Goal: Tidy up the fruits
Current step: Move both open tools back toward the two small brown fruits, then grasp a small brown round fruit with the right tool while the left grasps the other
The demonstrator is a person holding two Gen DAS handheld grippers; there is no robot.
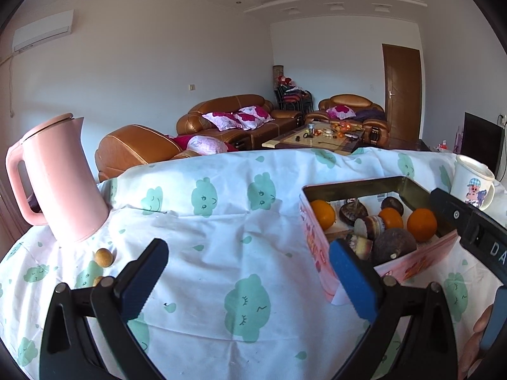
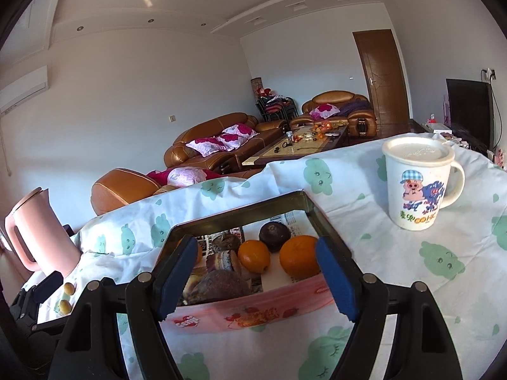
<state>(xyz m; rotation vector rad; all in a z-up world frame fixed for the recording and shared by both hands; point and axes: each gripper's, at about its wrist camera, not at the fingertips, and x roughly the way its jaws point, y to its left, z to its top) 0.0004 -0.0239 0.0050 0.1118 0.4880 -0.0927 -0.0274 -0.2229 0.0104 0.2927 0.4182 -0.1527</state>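
A pink tin box (image 1: 317,247) (image 2: 253,313) on the cloud-print cloth holds three oranges (image 1: 421,224) (image 2: 253,256), dark round fruits (image 1: 393,245) (image 2: 274,236) and cut pieces. Two small yellow-brown fruits (image 1: 104,257) (image 2: 69,288) lie loose beside the pink kettle (image 1: 60,180) (image 2: 41,240). My left gripper (image 1: 253,275) is open over bare cloth, between the loose fruits and the box. My right gripper (image 2: 256,275) is open, its blue fingertips over the near end of the box, with nothing pressed between the pads. It also shows at the box's right corner (image 1: 469,221).
A lidded cartoon mug (image 1: 472,183) (image 2: 415,186) stands right of the box. The table's far edge drops off toward brown sofas and a coffee table. The left gripper's body (image 2: 41,288) shows at the lower left, below the kettle.
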